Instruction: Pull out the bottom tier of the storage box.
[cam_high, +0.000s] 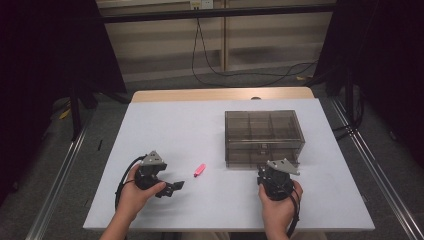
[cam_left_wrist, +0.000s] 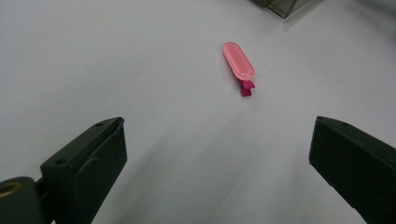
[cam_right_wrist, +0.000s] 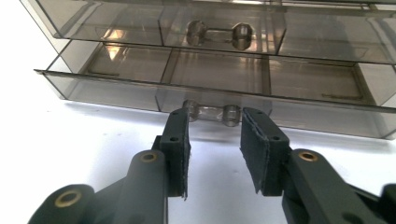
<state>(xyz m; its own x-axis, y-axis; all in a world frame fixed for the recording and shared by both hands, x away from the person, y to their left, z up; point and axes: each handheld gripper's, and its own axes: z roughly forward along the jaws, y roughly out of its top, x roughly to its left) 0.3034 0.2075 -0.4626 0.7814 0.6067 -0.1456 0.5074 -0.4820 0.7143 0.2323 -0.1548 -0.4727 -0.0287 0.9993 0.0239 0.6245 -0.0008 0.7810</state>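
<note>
A small pink clip (cam_high: 199, 170) (cam_left_wrist: 239, 63) lies flat on the white table (cam_high: 170, 125), a dark red nub at its near end. My left gripper (cam_high: 172, 188) (cam_left_wrist: 219, 126) rests a short way from the clip, jaws wide open and empty, pointing toward it. A smoky transparent drawer box (cam_high: 262, 137) (cam_right_wrist: 224, 42) stands at the right. Its lower drawer (cam_right_wrist: 210, 88) sticks out slightly. My right gripper (cam_high: 264, 169) (cam_right_wrist: 215, 116) is open at the lower drawer's handle (cam_right_wrist: 212, 113), one fingertip on each side of it.
The box's upper drawer has its own clear handle (cam_right_wrist: 218, 32), and its compartments look empty. Bare white tabletop lies left of and behind the clip. The table's front edge runs just under both hands. Cables trail on the floor beyond the table.
</note>
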